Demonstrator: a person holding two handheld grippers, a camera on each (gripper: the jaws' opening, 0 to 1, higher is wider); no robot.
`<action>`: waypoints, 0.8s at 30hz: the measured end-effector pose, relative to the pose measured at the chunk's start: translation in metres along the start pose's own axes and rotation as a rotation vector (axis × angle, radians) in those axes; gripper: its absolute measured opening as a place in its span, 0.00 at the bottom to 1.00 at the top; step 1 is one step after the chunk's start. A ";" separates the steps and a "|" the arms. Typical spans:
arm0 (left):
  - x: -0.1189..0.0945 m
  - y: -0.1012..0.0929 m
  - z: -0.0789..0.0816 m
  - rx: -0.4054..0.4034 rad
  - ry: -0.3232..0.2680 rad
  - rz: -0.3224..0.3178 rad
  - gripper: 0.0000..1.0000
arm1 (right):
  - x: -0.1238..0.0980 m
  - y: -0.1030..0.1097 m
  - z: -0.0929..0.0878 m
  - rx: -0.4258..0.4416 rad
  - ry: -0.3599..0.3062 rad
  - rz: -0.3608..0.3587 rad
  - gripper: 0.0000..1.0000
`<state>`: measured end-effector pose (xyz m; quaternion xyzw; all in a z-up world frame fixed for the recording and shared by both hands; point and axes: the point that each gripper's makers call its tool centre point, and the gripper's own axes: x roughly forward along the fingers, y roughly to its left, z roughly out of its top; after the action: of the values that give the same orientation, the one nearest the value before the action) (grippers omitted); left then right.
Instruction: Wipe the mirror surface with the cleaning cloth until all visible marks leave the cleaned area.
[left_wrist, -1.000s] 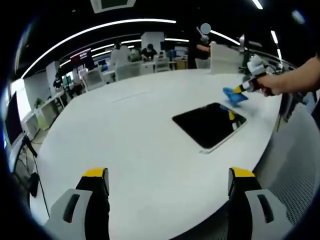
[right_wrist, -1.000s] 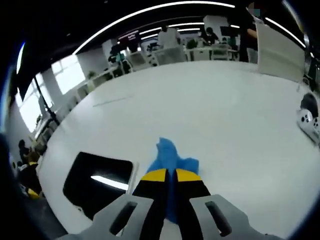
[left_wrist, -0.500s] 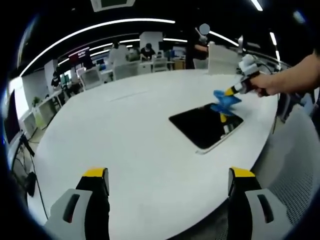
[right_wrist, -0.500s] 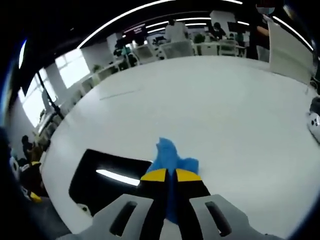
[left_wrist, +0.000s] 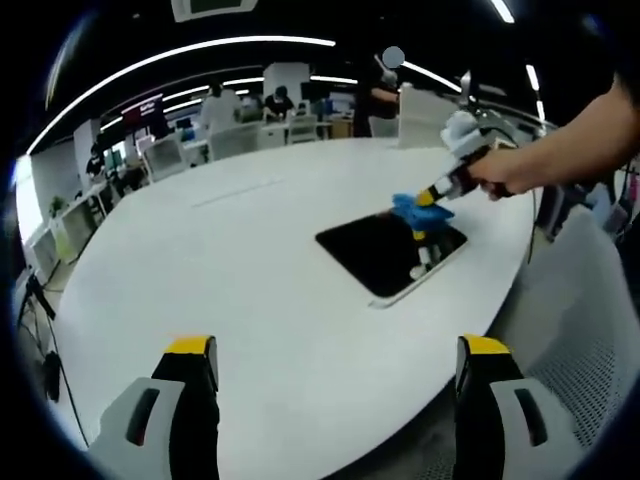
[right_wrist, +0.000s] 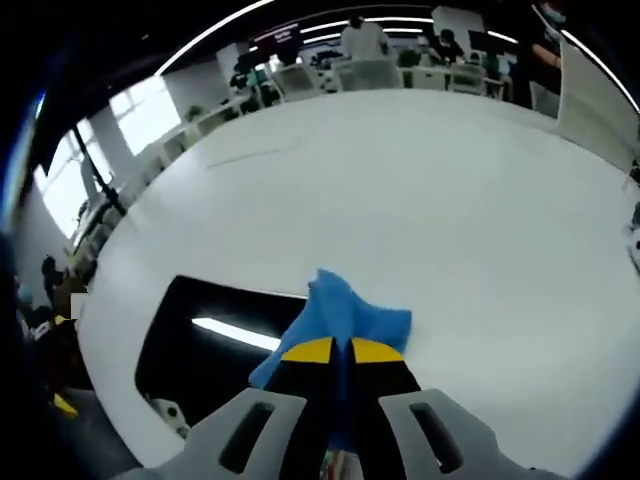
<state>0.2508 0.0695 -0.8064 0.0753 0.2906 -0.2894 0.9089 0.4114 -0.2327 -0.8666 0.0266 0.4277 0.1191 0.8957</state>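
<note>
Right claw (right_wrist: 339, 352) is clamped on the blue cloth (right_wrist: 345, 308), at the mirror (left_wrist: 385, 250) edge on the white counter (left_wrist: 240, 300). Left claw (left_wrist: 335, 350): wide, idle. Rec.: press cloth flat, overlap strokes across glass.

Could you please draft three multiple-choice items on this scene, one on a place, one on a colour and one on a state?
1. Where does the mirror lie?
A. flat on the white table
B. on a chair
C. upright against a wall

2. What colour is the cloth?
A. red
B. blue
C. green

3. How do the left gripper jaws stand?
A. shut on the cloth
B. shut on the mirror
C. open, holding nothing

Key: 1 A, the dark mirror lies flat near the table edge; 2 B, blue cloth sticks out of the right gripper; 3 C, the jaws stand wide apart over bare table.
</note>
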 end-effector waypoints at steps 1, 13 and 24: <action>0.000 -0.002 0.000 -0.007 -0.003 -0.011 0.99 | 0.001 0.002 0.001 -0.001 -0.001 -0.007 0.00; 0.000 -0.001 0.002 0.004 -0.016 -0.013 0.99 | 0.011 0.033 0.006 0.050 -0.008 -0.052 0.00; -0.001 0.005 0.010 0.001 -0.060 0.037 0.98 | 0.018 0.058 0.008 -0.037 0.030 0.009 0.00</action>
<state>0.2581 0.0715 -0.7983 0.0723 0.2615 -0.2749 0.9224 0.4177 -0.1721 -0.8663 0.0100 0.4387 0.1317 0.8889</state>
